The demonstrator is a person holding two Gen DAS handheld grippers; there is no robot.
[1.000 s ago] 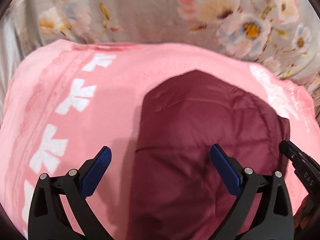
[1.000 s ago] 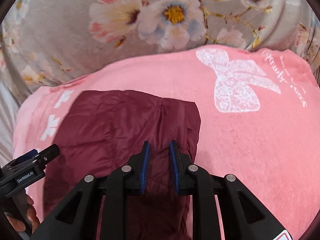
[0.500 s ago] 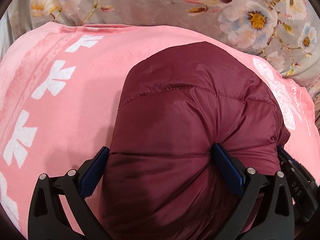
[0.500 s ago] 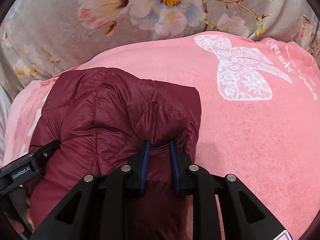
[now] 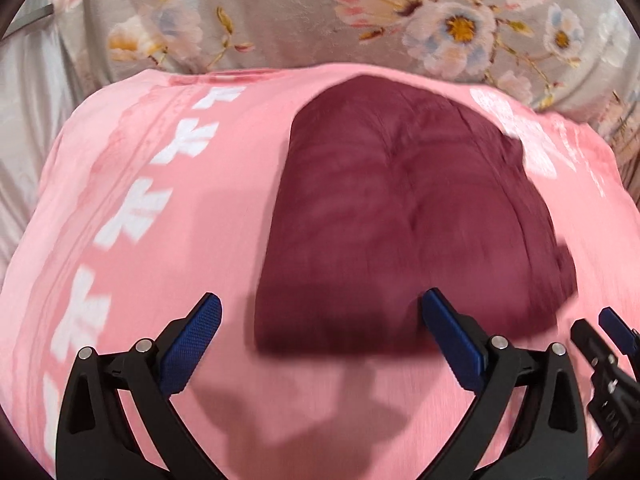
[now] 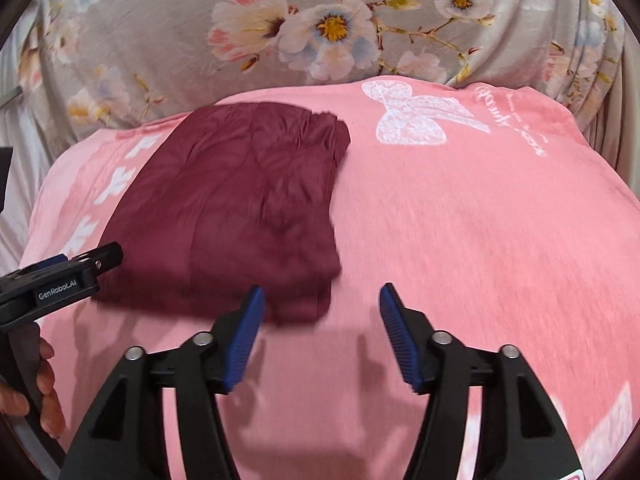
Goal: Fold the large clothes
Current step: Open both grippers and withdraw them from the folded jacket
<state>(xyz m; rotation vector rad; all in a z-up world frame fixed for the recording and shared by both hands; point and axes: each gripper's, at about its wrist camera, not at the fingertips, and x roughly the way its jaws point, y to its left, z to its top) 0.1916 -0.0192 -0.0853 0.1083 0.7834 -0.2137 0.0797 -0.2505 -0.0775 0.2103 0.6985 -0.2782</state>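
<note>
A dark red quilted jacket (image 5: 404, 216) (image 6: 240, 208) lies folded into a compact block on a pink blanket (image 5: 168, 216) (image 6: 460, 240). My left gripper (image 5: 322, 314) stands open just short of the jacket's near edge, its fingers apart from the fabric. In the right wrist view my right gripper (image 6: 322, 300) hovers at the jacket's near right corner; its jaws are opening and nothing is between them. The left gripper's body (image 6: 60, 276) shows at the left edge of that view, with a hand (image 6: 44, 384) below it.
The pink blanket has white bow prints (image 6: 412, 120) and a row of white marks (image 5: 132, 216) along its left side. Behind it lies a grey floral bedspread (image 5: 360, 12) (image 6: 280, 28). Pale sheet (image 5: 24, 112) shows at far left.
Both grippers pulled back toward me off the jacket. The right gripper, shut on the jacket's edge before, has let go. The puffed-up jacket now lies flatter, folded over.
</note>
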